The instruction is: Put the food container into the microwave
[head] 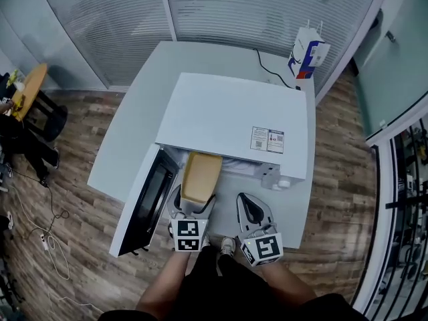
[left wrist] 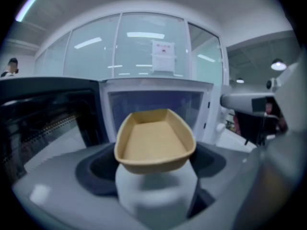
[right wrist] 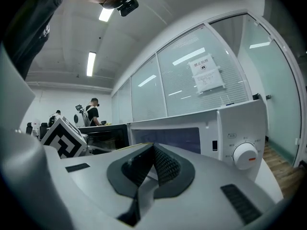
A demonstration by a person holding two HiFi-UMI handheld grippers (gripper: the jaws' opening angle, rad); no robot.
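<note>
An empty tan food container (head: 201,177) hangs in front of the open mouth of the white microwave (head: 234,119). My left gripper (head: 192,209) is shut on its near rim, and in the left gripper view the container (left wrist: 154,142) sits level before the microwave's cavity (left wrist: 153,107). The microwave door (head: 148,199) is swung open to the left. My right gripper (head: 253,212) is shut with nothing in it, just right of the left one; its view shows the pads (right wrist: 162,164) pressed together and the microwave's dial (right wrist: 245,155).
The microwave stands on a white table (head: 127,132). A blue and white carton (head: 307,52) stands at the table's far right corner, with a black cable running to it. A yellow stool (head: 28,89) is on the wooden floor at far left. Glass partition walls stand behind.
</note>
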